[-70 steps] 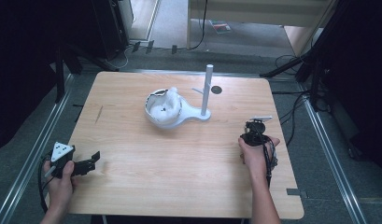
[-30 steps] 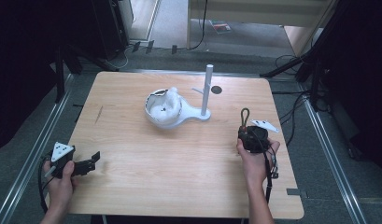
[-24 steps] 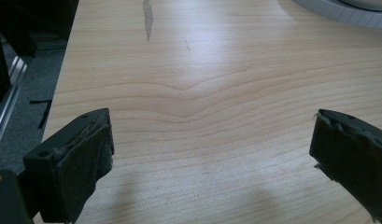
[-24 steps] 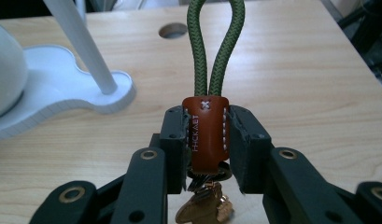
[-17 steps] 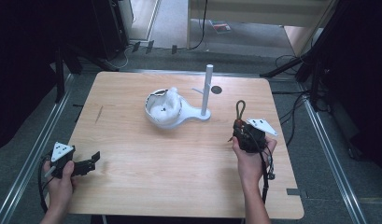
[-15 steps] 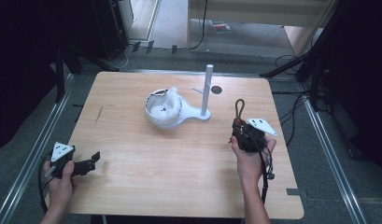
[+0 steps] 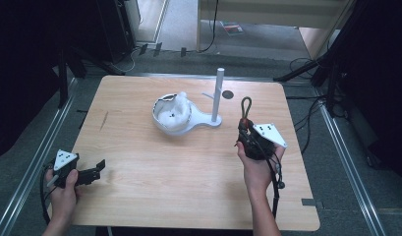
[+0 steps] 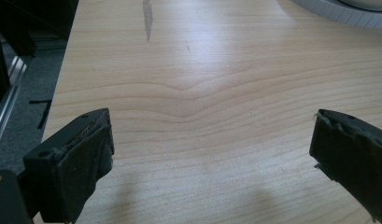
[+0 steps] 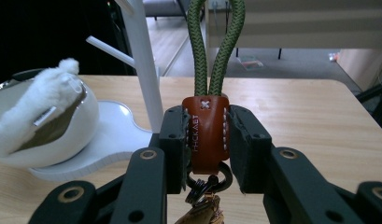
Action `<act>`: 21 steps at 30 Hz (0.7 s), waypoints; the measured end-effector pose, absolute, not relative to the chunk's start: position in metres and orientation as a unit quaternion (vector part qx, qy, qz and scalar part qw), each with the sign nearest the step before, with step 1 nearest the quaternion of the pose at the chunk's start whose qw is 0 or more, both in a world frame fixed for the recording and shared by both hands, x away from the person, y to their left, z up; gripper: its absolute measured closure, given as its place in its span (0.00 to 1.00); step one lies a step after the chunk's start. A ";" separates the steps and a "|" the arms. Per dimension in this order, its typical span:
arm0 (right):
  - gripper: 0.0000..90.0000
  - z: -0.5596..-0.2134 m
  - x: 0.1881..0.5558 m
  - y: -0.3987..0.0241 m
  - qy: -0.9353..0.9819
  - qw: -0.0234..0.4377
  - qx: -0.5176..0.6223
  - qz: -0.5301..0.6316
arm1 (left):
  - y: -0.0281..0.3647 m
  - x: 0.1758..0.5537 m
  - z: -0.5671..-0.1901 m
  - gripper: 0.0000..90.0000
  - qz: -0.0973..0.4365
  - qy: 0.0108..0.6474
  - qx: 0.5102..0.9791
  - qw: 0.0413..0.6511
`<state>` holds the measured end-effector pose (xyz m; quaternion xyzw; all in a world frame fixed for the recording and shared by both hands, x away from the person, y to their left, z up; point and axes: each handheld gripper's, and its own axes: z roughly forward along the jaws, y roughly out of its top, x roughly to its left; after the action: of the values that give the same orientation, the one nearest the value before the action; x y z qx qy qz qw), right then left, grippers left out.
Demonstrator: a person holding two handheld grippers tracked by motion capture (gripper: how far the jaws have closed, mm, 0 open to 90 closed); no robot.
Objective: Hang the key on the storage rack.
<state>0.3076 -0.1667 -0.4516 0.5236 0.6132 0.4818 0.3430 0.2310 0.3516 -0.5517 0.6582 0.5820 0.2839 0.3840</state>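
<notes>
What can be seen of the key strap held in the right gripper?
The key strap is a loop of olive-green braided cord, both ends bound in a brown leather tab with white stitching and stamped lettering too small to read. A dark metal ring hangs below the tab, with something tan under it. The strap stands upright, loop upward, off the table. The right gripper is shut on the leather tab, a pad on each side. Nothing else touches it.

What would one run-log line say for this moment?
right gripper: shut on keychain, green loop up, lifted beside white stand | left gripper: open, over table
</notes>
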 end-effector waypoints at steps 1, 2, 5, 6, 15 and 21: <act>0.77 -0.451 0.307 -0.165 0.613 0.343 0.521 0.485 | 0.352 0.231 -0.552 0.00 0.284 0.582 0.658 0.384; 0.77 -0.451 0.307 -0.164 0.612 0.344 0.519 0.488 | 0.352 0.231 -0.552 0.00 0.284 0.582 0.658 0.384; 0.77 -0.450 0.305 -0.160 0.612 0.348 0.511 0.493 | 0.352 0.231 -0.552 0.00 0.284 0.582 0.658 0.384; 0.77 -0.449 0.305 -0.158 0.610 0.352 0.509 0.494 | 0.352 0.231 -0.552 0.00 0.284 0.582 0.658 0.384; 0.77 -0.443 0.301 -0.144 0.617 0.359 0.485 0.505 | 0.352 0.231 -0.552 0.00 0.284 0.582 0.658 0.384; 0.77 -0.440 0.299 -0.136 0.622 0.359 0.475 0.509 | 0.352 0.231 -0.552 0.00 0.284 0.582 0.658 0.385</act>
<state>0.2994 -0.1357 -0.4399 0.4754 0.6220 0.5085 0.3585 0.2309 0.3516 -0.5517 0.6580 0.5819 0.2839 0.3845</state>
